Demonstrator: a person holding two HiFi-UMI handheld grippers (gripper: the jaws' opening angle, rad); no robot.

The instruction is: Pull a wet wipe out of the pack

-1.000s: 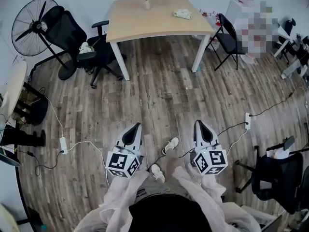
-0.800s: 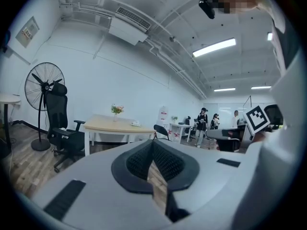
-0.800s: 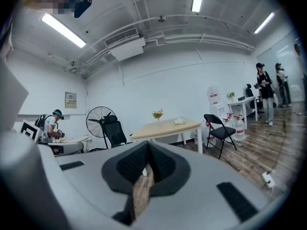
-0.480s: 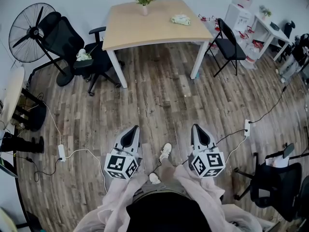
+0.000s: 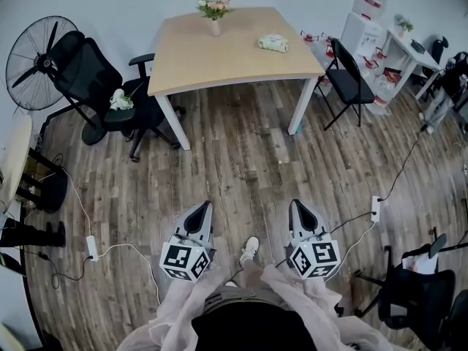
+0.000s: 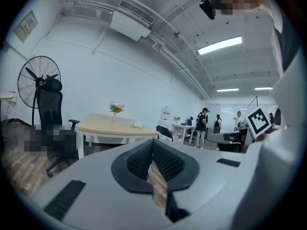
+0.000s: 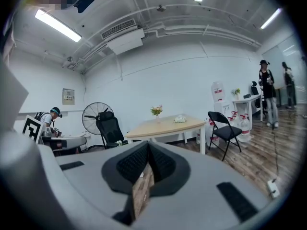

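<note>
The wet wipe pack (image 5: 273, 43) lies on the far right part of a light wooden table (image 5: 219, 57). It shows small and distant in the left gripper view (image 6: 138, 124) and the right gripper view (image 7: 180, 119). My left gripper (image 5: 202, 209) and right gripper (image 5: 299, 206) are held side by side over the wooden floor, well short of the table and pointing toward it. The left gripper's (image 6: 152, 145) jaws meet at the tips with nothing between them. The right gripper (image 7: 147, 147) is likewise shut and empty.
A vase of flowers (image 5: 213, 7) stands at the table's back edge. A black office chair (image 5: 110, 93) and a fan (image 5: 33, 63) stand left of the table, a folding chair (image 5: 349, 72) to its right. Cables and power strips (image 5: 92, 247) (image 5: 376, 208) lie on the floor.
The person has walked toward the table, which now sits larger and lower in the head view. Both grippers have come forward with the person, still shut and side by side.
</note>
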